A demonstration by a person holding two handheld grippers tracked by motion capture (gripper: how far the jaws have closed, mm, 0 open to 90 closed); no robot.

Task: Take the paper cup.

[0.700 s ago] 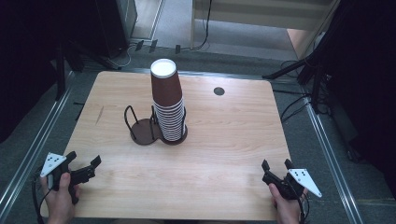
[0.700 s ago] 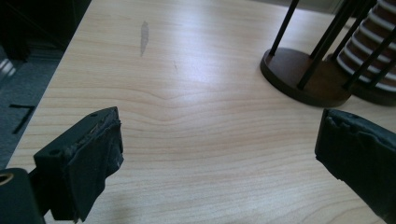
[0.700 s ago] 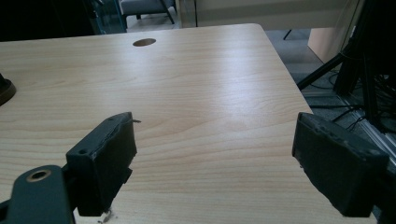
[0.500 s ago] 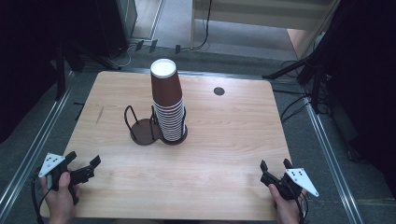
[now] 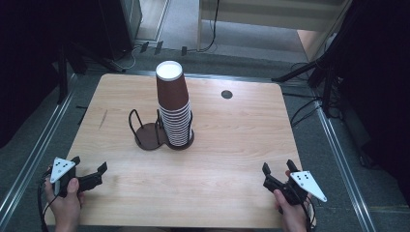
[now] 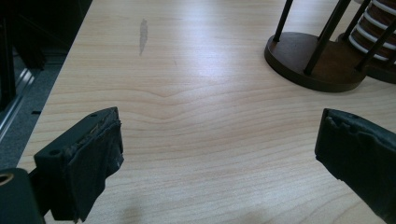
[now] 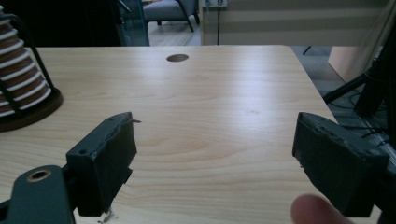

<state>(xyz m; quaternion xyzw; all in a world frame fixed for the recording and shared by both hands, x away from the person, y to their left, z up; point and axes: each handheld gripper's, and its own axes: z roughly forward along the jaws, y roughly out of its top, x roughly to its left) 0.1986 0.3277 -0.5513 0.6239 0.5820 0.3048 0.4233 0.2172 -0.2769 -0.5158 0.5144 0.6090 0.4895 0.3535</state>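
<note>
Stack of brown paper cups (image 5: pixel 172 108) stood upside down in the right bay of a dark two-bay wire holder (image 5: pixel 153 131), near the middle of the table (image 5: pixel 232 140). Left bay was bare. In the left gripper view the stack (image 6: pixel 378 21) sat at about 1 o'clock from the jaws, with the holder base (image 6: pixel 313 63) just this side of it. In the right gripper view the stack (image 7: pixel 21 77) sat at about 10 o'clock.

Left gripper (image 5: pixel 89 174) was held in a hand (image 5: pixel 65 203) at the near left corner of the table, about 7 o'clock from the stack and well apart from it. Jaws were spread wide, nothing between them but bare wood.

Right gripper (image 5: pixel 278 176) was held at the near right edge, about 4 o'clock from the stack, also well apart. Jaws were likewise spread, grasping nothing. A fingertip (image 7: pixel 317 210) showed blurred at the bottom of the right gripper view.

A dark round hole (image 5: pixel 226 94) lay in the tabletop toward the far right.
</note>
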